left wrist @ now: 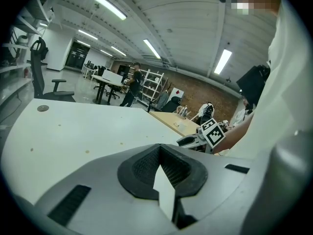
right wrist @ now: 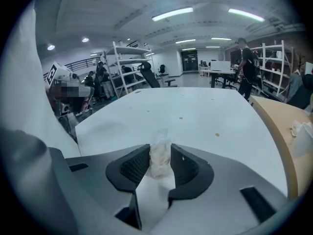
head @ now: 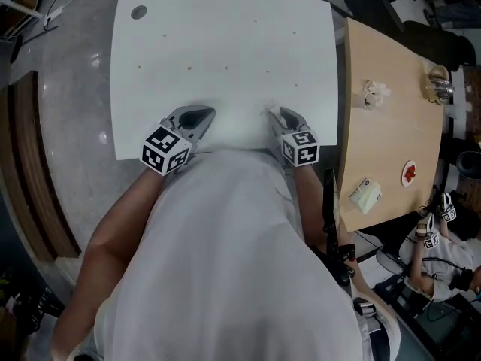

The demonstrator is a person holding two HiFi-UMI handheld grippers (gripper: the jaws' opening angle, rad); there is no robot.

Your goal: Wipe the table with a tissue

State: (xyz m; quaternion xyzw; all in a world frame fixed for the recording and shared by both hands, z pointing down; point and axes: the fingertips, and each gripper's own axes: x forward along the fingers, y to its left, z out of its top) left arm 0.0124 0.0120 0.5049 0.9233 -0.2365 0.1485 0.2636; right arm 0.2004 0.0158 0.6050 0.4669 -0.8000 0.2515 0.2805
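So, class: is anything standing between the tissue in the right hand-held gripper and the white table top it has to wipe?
Nothing visible does. The tissue is clamped in the right hand-held gripper over the near edge of the white table. On the top ahead of it lie only small brown specks.

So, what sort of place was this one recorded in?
Most likely an open-plan office or workshop hall: a white table stands beside a wooden table, with metal shelves and an office chair further off, and strip lights on a bare ceiling.
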